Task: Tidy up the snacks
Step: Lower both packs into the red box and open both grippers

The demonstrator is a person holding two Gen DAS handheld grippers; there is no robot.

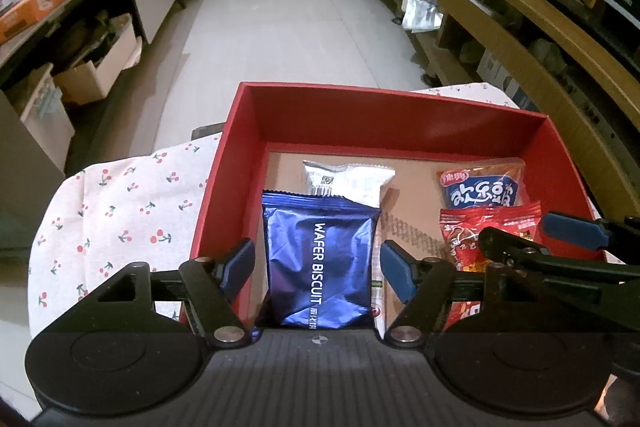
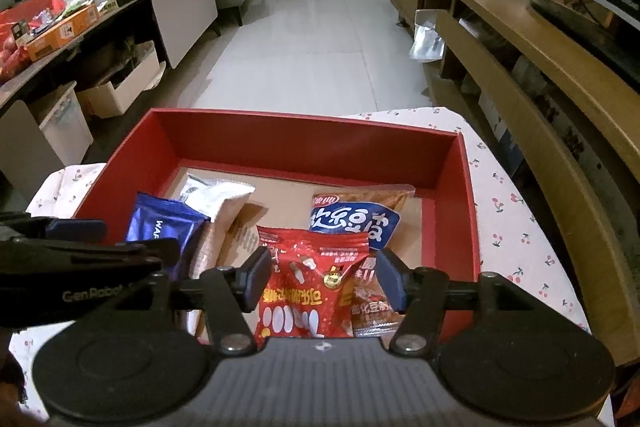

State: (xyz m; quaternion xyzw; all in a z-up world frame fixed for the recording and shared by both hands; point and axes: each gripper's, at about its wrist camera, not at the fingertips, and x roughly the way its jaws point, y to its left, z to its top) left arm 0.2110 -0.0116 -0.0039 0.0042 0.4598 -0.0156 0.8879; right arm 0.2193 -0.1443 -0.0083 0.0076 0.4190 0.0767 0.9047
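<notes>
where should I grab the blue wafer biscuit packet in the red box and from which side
Grip the blue wafer biscuit packet across its long side edges, coming down from above. It lies flat in the red box, its near end toward the left gripper, whose open fingers already straddle it. Avoid the crimped ends: they probably flex.

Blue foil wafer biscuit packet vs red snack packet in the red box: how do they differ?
The blue foil wafer biscuit packet is plain blue with white English lettering; the red snack packet is busy with printed pictures and Chinese text. The blue one sits at the left of the red box, overlapping a white wrapper; the red one sits at the right, overlapping an orange-blue packet. Both lie between open gripper jaws.
</notes>
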